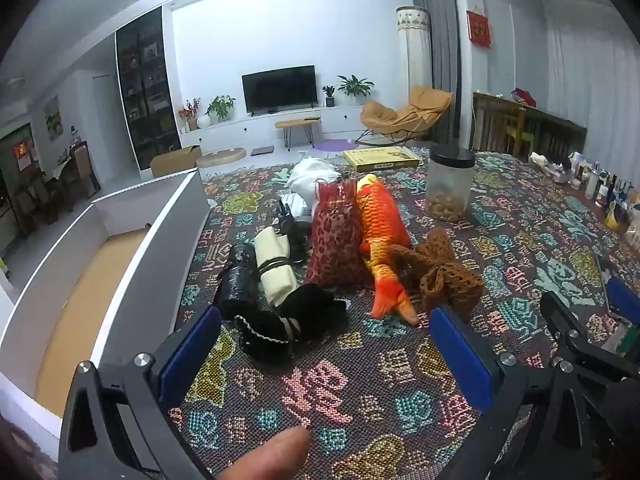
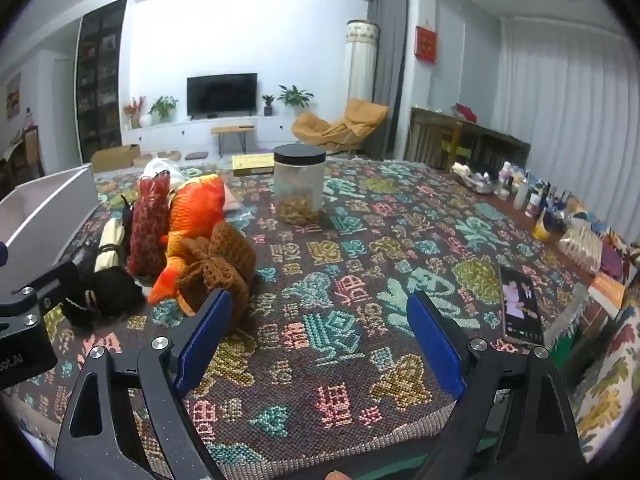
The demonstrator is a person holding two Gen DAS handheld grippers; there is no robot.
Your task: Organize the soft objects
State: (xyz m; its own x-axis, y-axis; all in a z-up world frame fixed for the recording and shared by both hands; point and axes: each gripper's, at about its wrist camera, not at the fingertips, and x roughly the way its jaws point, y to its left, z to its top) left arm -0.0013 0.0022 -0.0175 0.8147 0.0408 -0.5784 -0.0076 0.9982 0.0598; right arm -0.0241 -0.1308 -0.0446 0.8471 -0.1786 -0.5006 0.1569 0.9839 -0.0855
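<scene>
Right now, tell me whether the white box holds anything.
Empty as far as can be seen: the white box shows only its bare tan floor. The soft things, such as the fish, lie outside on the cloth; its near end is hidden.

From my remote seat, I see a rough, cross-stitch-textured woven cloth [image 2: 360,248] under everything. My left gripper [image 1: 324,344] and right gripper [image 2: 320,332] carry matt blue pads on black frames with shiny metal screws. The fish [image 1: 380,240] is smooth orange plush, the pouch [image 1: 334,240] red patterned fabric, the brown knit [image 1: 444,276] open and coarse. The jar [image 2: 298,188] looks like cloudy plastic, its lid black; the box [image 1: 132,248] has smooth white walls.
</scene>
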